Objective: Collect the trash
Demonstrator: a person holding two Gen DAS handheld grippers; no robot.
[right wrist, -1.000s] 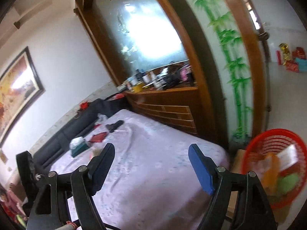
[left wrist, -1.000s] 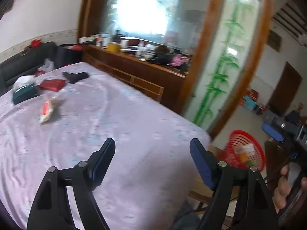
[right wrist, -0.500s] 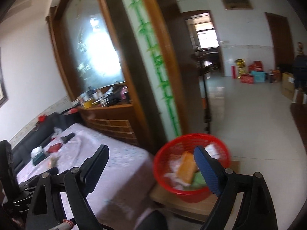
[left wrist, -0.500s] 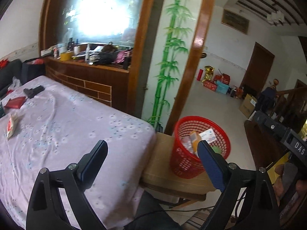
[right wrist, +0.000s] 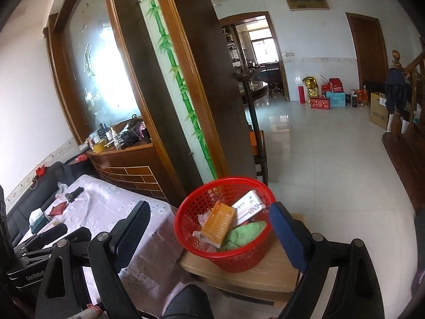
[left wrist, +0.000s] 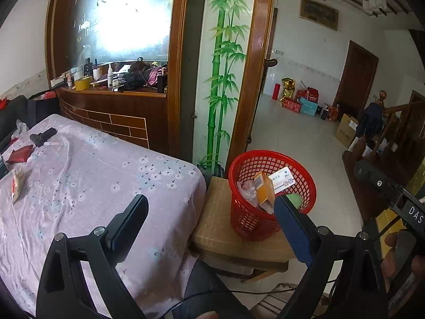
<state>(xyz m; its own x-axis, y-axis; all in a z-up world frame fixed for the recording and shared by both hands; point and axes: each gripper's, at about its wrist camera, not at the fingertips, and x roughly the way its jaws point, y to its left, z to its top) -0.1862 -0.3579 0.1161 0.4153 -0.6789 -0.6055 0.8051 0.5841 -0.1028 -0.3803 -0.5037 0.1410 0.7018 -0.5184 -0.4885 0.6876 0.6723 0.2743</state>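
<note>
A red mesh basket (left wrist: 244, 212) (right wrist: 196, 202) stands on a low wooden stool (left wrist: 220, 236) beside the table. It holds an orange box (right wrist: 219, 222), a white box (right wrist: 247, 207), a green cloth (right wrist: 243, 234) and clear plastic. A snack wrapper (left wrist: 17, 184) lies at the left on the table with the lilac floral cloth (left wrist: 93, 186). My left gripper (left wrist: 211, 204) is open and empty over the table's corner. My right gripper (right wrist: 208, 212) is open and empty, close above the basket.
A red packet (left wrist: 20, 154), a black object (left wrist: 42, 136) and a tissue box (right wrist: 38, 219) lie at the table's far end. A cluttered wooden counter (left wrist: 114, 101) and a bamboo-painted partition (left wrist: 220, 79) stand behind. Tiled floor (right wrist: 332, 172) opens to the right.
Both views have swung right, from the table toward the basket on the stool. Both grippers stay open and empty, and the right one is now closer above the basket.
</note>
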